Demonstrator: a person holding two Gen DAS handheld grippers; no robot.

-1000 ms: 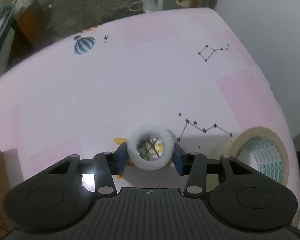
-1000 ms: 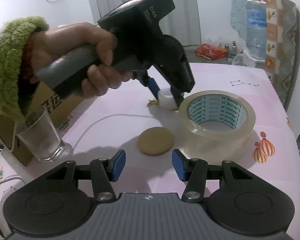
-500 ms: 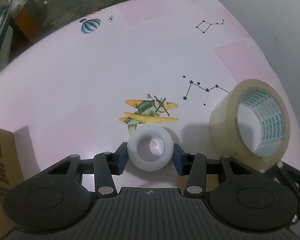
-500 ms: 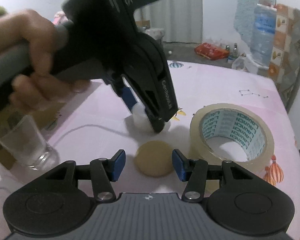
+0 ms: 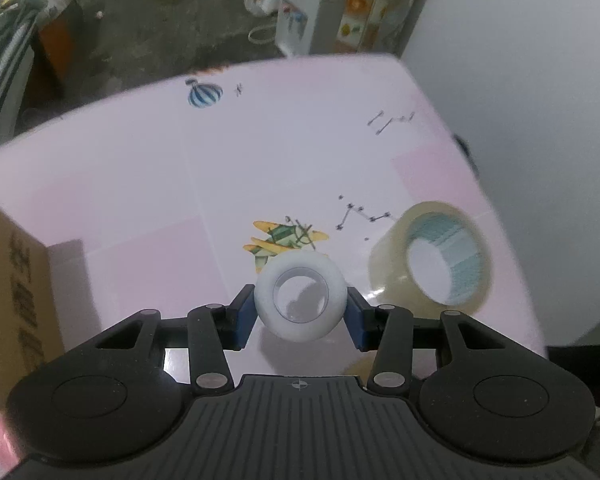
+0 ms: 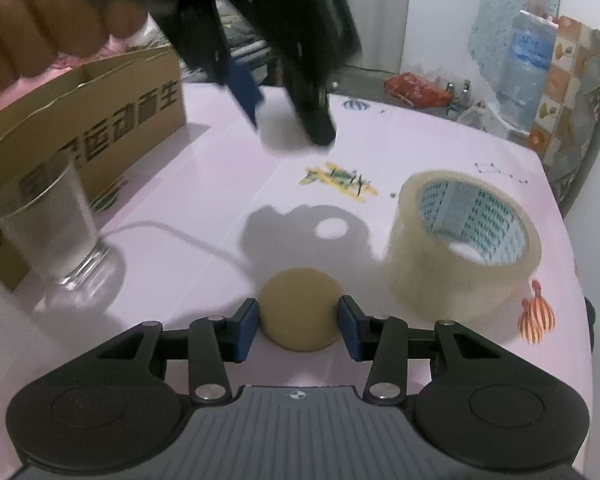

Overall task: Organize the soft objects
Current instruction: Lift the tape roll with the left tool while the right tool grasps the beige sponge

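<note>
The pink table is filling both views. The cardboard box is sitting at its left edge, printed with bold dark characters too blurred here to read. The roll of clear packing tape is lying flat to the right; teal lettering is lining its core but is not legible.

The left gripper is being held above the table, its blue pads clamped on the white ring, which is hanging clear of the surface and casting a shadow below. In the right wrist view this same gripper is appearing from outside, motion-blurred, with the person's hand wrapped round its handle.

The right gripper is sitting low at the table, jaws apart, with the tan sponge lying between the pads; contact cannot be judged.

Only the right wrist view is showing the drinking glass beside the box and a white cable. Only the left wrist view is showing the balloon print.
</note>
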